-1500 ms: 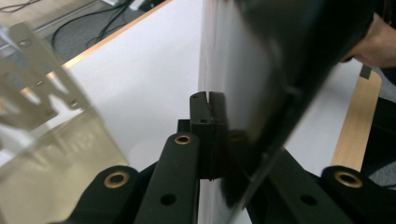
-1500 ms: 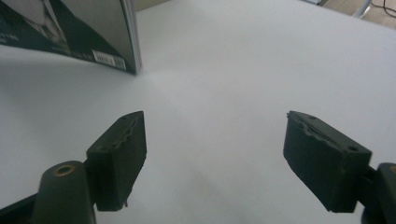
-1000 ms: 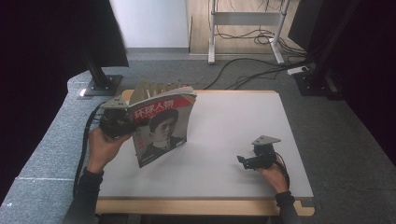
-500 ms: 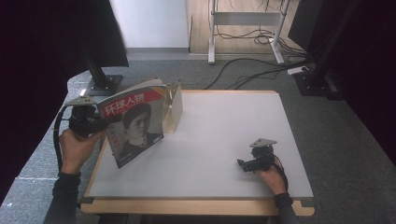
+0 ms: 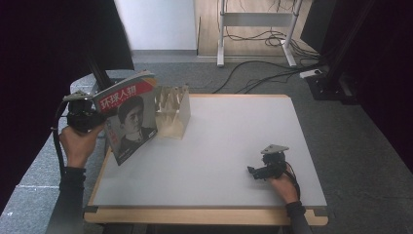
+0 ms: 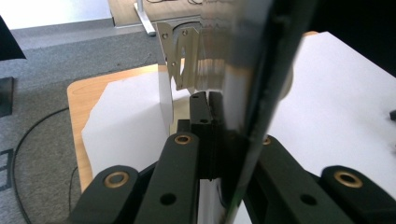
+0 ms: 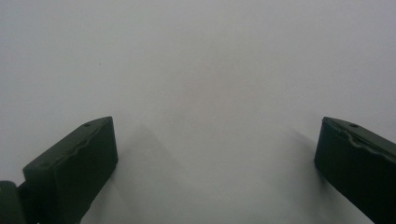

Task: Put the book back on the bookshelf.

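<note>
My left jaws are clamped on the spine edge of the magazine (image 5: pixel 129 122); in the left gripper view the dark cover edge (image 6: pixel 254 93) runs up between them, seen almost edge-on, with the left gripper (image 6: pixel 219 140) closed hard against it. From above, the left gripper (image 5: pixel 83 117) sits at the table's left edge, gripped by my left hand (image 5: pixel 78 144), and the magazine stands nearly upright — cover facing the near side of the table, red title band at the top, lower corner down at or just above the white table top (image 5: pixel 234 141); I cannot tell whether it touches. Its long axis runs top to bottom, tilted slightly. The wooden rack (image 5: pixel 173 112) stands just beside the magazine on its right, toward the table's far-left corner, with its upright dividers showing past the cover in the left gripper view (image 6: pixel 180 56). If the magazine belongs in that rack, which is my judgement only, the move turns on this: the rack lies to the right of the held edge, so the left hand is far nearer. My right gripper (image 5: pixel 265 165) rests low on the near right of the table, well apart from both — its jaws stand wide apart over bare white surface (image 7: pixel 196 93), holding nothing.
</note>
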Available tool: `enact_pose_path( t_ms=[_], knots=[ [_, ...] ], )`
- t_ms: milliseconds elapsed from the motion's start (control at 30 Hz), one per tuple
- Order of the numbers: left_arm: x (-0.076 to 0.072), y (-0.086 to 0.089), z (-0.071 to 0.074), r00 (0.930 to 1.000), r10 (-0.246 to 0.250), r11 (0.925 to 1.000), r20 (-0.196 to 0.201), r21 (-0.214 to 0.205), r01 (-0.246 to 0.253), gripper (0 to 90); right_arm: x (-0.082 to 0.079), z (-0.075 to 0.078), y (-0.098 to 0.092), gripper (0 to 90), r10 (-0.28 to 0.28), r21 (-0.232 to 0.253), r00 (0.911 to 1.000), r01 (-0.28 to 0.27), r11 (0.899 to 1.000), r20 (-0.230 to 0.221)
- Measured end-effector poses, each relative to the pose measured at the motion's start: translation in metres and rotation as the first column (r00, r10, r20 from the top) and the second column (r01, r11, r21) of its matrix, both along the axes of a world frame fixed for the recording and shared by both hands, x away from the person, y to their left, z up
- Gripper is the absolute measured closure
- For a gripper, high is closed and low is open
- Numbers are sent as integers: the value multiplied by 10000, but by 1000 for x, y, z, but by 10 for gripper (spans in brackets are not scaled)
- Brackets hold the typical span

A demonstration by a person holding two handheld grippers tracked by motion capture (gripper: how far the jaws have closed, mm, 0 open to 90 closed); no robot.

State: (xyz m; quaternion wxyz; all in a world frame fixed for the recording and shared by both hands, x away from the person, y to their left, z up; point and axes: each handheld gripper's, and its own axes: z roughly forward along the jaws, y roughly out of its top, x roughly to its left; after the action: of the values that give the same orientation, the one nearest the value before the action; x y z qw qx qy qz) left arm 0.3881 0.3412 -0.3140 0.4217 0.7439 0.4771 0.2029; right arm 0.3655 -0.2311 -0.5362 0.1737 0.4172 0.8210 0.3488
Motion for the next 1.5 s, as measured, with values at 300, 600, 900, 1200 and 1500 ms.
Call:
enact_pose_path(
  t_ms=[300,600,900,1200,1500],
  knots=[
    [34,-13,-11,9990,392,9991,216,-151,-388,869,0,0,0,0,-4,15,10000,4,10000,5],
    [58,-29,-28,9944,579,9972,882,-529,-534,869,0,0,0,0,8,5,10000,-8,10000,12],
    [56,-28,-42,9953,516,9984,815,-264,-496,860,0,0,0,0,11,7,10000,-11,10000,8],
    [60,-17,-47,9970,642,9979,434,-118,-637,724,0,0,0,0,16,1,10000,-16,10000,8],
    [56,-13,-45,9967,594,9982,556,-2,-595,260,0,0,0,0,15,-8,10000,-15,10000,14]
  ],
)
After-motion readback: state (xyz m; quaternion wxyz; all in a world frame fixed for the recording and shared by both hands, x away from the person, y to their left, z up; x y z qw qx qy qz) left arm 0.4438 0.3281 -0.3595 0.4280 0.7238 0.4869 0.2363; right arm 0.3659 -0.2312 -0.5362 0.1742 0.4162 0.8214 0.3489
